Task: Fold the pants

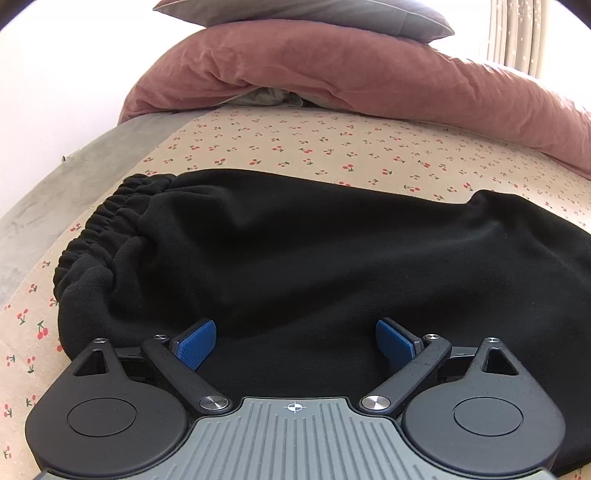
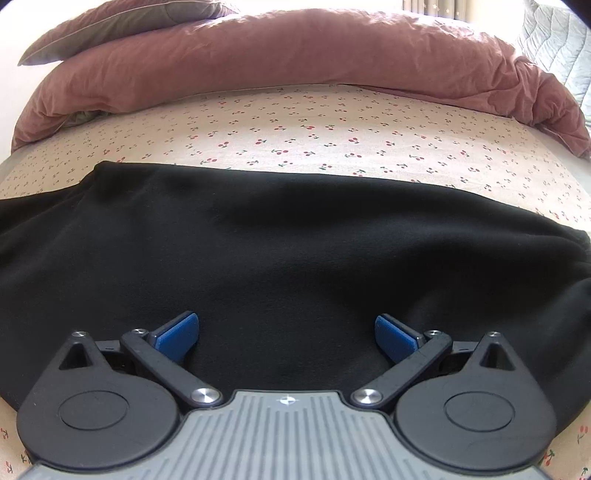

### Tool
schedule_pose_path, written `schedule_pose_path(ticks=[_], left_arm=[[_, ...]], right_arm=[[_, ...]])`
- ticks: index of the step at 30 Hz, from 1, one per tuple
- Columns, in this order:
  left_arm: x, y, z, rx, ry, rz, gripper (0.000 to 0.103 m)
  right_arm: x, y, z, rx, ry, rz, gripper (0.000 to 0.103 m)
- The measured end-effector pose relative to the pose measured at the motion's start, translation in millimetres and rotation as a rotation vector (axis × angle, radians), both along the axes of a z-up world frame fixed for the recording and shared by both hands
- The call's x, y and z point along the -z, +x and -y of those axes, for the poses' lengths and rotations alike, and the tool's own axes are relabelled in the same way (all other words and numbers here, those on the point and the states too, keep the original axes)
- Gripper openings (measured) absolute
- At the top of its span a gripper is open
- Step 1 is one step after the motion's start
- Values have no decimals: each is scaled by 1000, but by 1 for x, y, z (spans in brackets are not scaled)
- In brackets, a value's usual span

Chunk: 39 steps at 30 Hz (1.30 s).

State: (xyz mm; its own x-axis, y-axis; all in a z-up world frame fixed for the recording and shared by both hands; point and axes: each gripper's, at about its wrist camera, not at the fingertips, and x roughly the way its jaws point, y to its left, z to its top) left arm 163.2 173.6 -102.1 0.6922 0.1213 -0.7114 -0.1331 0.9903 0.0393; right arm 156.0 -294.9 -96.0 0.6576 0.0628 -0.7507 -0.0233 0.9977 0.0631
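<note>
Lying crosswise, black pants (image 1: pixel 295 251) point waistband (image 1: pixel 110 218) leftward.

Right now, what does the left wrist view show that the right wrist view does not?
Only the left wrist view shows the gathered waistband of the pants, the grey bed edge and the open left gripper. Only the right wrist view shows a quilted grey blanket and the open right gripper. Both show the black pants on the cherry sheet, the pink duvet and a grey pillow.
</note>
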Motion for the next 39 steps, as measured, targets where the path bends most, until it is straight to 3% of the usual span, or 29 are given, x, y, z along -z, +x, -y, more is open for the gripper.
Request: schedule_pose_path(ticks=[3,5,11,16,19,23,25,26,29,33,36,39], left_arm=[[1,-2,0,2,14,3,96],[1,-3,1,2,22,3,96],[0,-4,-1,2,27,-2,96],[-14,-8,-1,-1,7,15,94],[-24,-13,4,10,-12,41,95],[-30,-14,11,14,-83,38,95],[-33,-15,20,34,-86,51,95],[-35,-16,26,40,-74,58,95],[-37,-16,44,64,-43,67,95],[-38,-14,61,95,-62,60,95],[-38,-9,77,112,-80,52,95],[-38,-3,96,128,-119,45,95]], right_arm=[[0,-2,19,34,-8,-1,91],[4,-2,30,118,-94,-4,91],[3,-11,69,261,-44,-6,91],[-10,-18,65,343,-52,45,90],[-26,-39,86,410,79,130,89],[-23,-62,138,619,357,169,83],[-18,-73,160,736,445,180,72],[-15,-78,175,806,495,191,71],[-9,-97,200,909,593,219,54],[-5,-106,212,955,624,220,50],[4,-97,216,917,621,177,50],[14,-91,220,879,704,155,50]])
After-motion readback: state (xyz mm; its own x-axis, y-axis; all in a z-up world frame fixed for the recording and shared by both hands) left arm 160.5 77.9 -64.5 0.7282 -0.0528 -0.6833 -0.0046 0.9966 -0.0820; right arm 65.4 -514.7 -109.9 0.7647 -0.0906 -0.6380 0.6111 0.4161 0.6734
